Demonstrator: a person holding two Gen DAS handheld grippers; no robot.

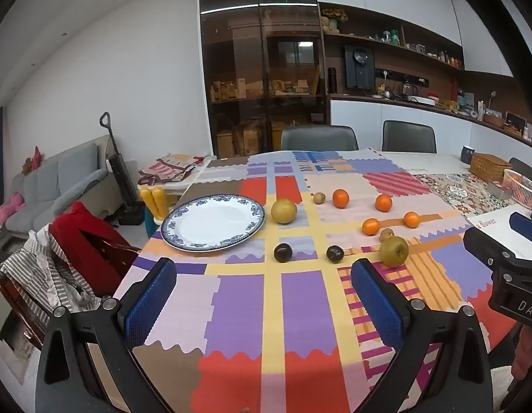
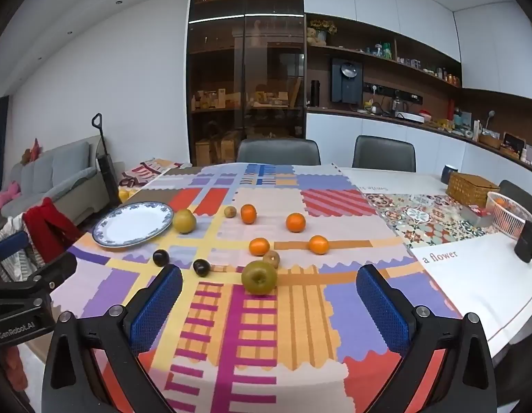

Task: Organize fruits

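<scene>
Both claws hang above the near edge of a table covered by a patchwork cloth. The left gripper has its blue pads spread wide with nothing between them; the right gripper is likewise wide open and holds nothing.

A blue-rimmed plate sits at the far left of the cloth with nothing on it. Just right of it, close to its rim, lies a yellow pear. Farther right and toward the far side are a small kiwi and four oranges: one beside the kiwi, one farther right, and two nearer. Two dark plums lie nearer the grippers, apart from each other. A green apple rests nearest the right gripper, roughly in line with its open gap, with a second kiwi just behind it.

At the far right of the table stand a wicker box, closed, and a pink mesh basket; something orange seems to lie in the basket, though it is too small to identify. A dark mug stands just right of the basket, and a blue cup left of the wicker box.
</scene>
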